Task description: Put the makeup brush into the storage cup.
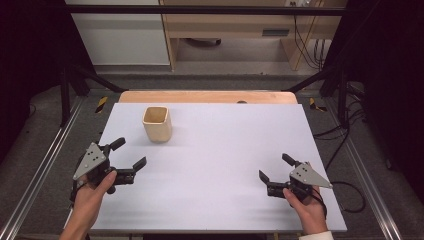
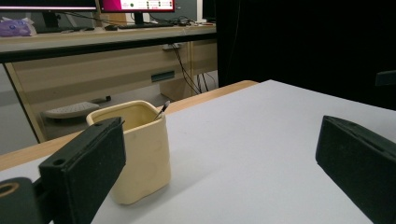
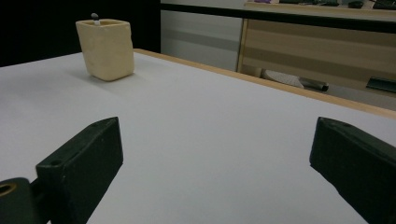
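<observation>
A thin dark tip [image 2: 163, 108] pokes from the cup [image 1: 157, 124] near the bench's [image 1: 225, 150] far-left corner, its rest hidden; left tongs [image 1: 129, 152] and right tongs [image 1: 276, 167] gape, holding nothing, open bench between.

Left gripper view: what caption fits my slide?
Open left gripper faces a cream, squarish cup on the white table.

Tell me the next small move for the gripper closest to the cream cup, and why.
Probably ease the left gripper forward toward the cream cup. Its jaws stand wide open and hold nothing, and the cup sits upright, apart from them, a little ahead on the white table. The right gripper is farther off. A thin stick-like tip pokes above the cup's rim, so approach gently.
</observation>
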